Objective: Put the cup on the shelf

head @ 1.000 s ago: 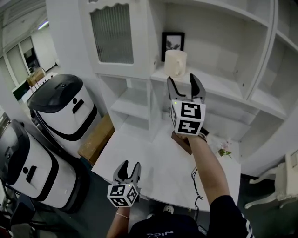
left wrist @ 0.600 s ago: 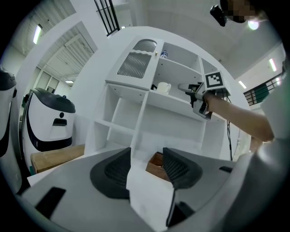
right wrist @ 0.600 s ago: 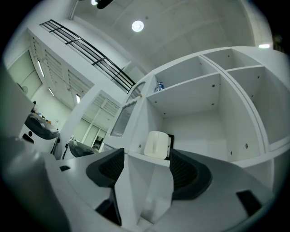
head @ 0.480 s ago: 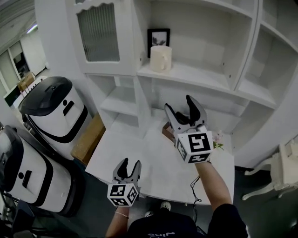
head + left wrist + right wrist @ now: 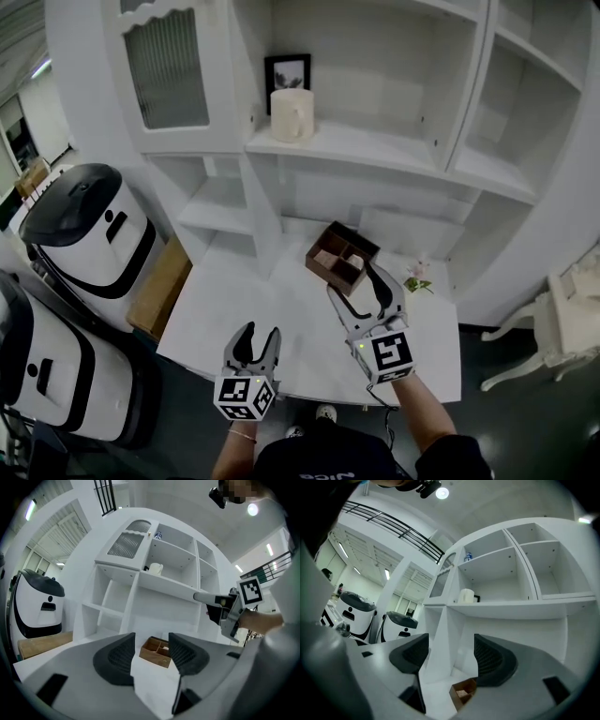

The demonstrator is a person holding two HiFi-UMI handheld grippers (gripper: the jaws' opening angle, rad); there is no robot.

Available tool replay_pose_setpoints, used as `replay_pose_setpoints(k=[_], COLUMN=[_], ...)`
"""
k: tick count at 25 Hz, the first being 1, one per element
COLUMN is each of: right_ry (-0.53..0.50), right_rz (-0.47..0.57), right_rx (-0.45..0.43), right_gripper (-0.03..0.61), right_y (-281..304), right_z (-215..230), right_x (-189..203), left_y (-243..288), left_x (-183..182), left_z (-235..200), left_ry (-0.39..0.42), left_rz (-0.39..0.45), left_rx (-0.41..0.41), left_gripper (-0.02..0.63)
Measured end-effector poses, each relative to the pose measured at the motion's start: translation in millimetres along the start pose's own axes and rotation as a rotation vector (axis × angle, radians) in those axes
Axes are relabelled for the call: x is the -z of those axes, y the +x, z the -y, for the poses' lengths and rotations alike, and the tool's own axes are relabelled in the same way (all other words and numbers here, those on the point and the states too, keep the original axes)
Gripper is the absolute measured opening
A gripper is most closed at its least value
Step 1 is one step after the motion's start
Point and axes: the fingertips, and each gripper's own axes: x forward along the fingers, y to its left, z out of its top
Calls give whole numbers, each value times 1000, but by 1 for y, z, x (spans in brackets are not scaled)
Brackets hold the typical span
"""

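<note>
Cup (image 5: 292,114) stands on shelf (image 5: 367,143) near its front edge, before picture frame (image 5: 287,69).

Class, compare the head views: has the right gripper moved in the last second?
Yes. The right gripper has dropped from just under the cup on the shelf to the near edge of the brown box.

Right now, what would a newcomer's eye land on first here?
The cream ceramic cup standing on the white wooden shelf, in front of a black picture frame. Below, the left gripper and right gripper hover open and empty over the white table, near a brown wooden compartment box. Two black-and-white domed machines stand at left.
</note>
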Motion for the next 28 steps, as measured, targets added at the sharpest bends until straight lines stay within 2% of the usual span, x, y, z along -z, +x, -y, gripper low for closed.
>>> replay_pose_setpoints(k=[9,17,24,27,28], right_ry=[136,220,196,170,164], right_rz=[-171,-357,-349,-318,-307], right_rx=[49,109,113,101,97], right_gripper=[308,299,290,213,190], right_y=[-57,-109,-109,-103,-101], right_z=[-8,-13,-11,-12,-13], right_x=[98,179,176,164,160], left_y=[-4,-10,-1,3,3], left_x=[26,61,59,56,56], left_z=[23,26,31,35,37], left_ry=[21,31,49,59,57], left_rz=[-32,-111,-107,-103,-100], left_rx=[71,70,88,101,103], left_gripper=[222,222,222,216,191])
